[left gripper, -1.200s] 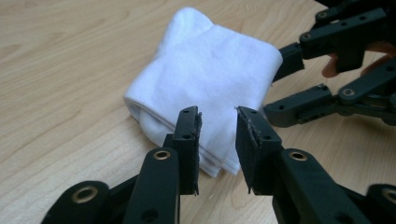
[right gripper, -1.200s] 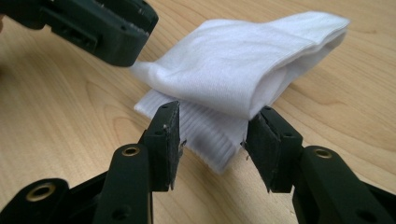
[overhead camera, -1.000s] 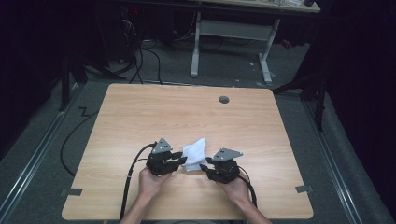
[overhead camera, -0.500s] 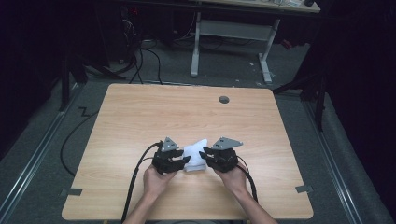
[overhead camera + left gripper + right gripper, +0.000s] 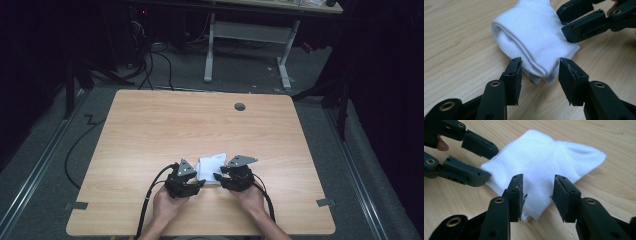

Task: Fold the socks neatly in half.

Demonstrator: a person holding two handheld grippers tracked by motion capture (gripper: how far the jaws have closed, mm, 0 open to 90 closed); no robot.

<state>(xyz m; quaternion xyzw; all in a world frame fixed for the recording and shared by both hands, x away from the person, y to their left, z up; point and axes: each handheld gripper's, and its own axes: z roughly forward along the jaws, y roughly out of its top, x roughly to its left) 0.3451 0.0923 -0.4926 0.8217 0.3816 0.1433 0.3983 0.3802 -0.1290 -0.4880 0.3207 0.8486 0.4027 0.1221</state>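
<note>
Near the front edge of the table: a folded white sock (image 5: 211, 167) lies flat on the wooden table (image 5: 150, 130), between the two grippers.

Landmark: the sock; all places below are given from it.

Sock, lie: folded over on itself, several layers stacked; the rounded fold shows in the left gripper view (image 5: 534, 37). Its long axis runs away from the person, tilted a little toward the person's right in the high view.

Left gripper (image 5: 200, 184): just beside the sock's near left corner. In its own view (image 5: 539, 72) the jaws stand apart on either side of that corner; the pads do not press the cloth. The jaws have just been opening, with the corner between them.

Right gripper (image 5: 218, 177): just beside the sock's near right edge. In its own view (image 5: 537, 195) the jaws straddle the near corner of the cloth, spread; a little fabric brushes the left pad, but no pinch is seen. These jaws have also just been opening.

Nearer hand: both are about equally close; neither has hold.

Deciding relation: the sock lies straight ahead of each gripper's jaws, and the two tools face one another across its near end.

Judgement: the sock appears released after a fold; a further fold along the long axis would need both pairs of jaws to close on the near corners first.

Risk: the layers may slip apart if only the top one is caught.
</note>
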